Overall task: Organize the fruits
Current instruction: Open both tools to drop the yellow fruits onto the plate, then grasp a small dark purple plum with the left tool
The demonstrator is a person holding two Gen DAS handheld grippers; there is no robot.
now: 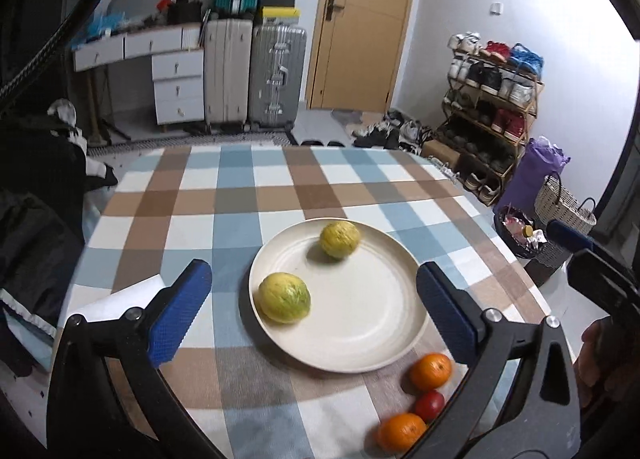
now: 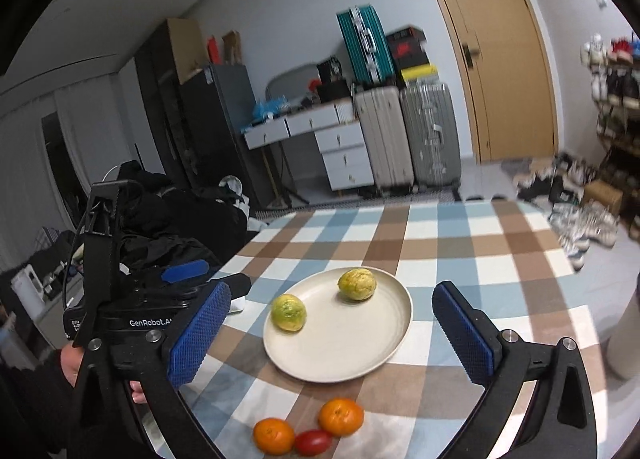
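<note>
A cream plate (image 1: pixel 368 323) (image 2: pixel 352 343) sits on the checked tablecloth with two yellow-green fruits on it, one near the left rim (image 1: pixel 284 298) (image 2: pixel 289 312) and one at the far side (image 1: pixel 339 239) (image 2: pixel 357 284). In front of the plate lie two oranges (image 1: pixel 430 371) (image 1: pixel 401 432) (image 2: pixel 341 416) (image 2: pixel 273 436) with a small red tomato (image 1: pixel 429 405) (image 2: pixel 313 441) between them. My left gripper (image 1: pixel 314 311) hovers open above the plate's near side, nothing between its blue pads. Over the near edge of the plate, my right gripper (image 2: pixel 340 339) is open and empty too.
The checked table (image 1: pixel 240 195) (image 2: pixel 460 243) has a white paper (image 1: pixel 120 299) at its left edge. The left gripper's body (image 2: pixel 132 311), held by a hand, shows at the left of the right wrist view. Suitcases, drawers, a door and a shoe rack (image 1: pixel 488 115) stand beyond the table.
</note>
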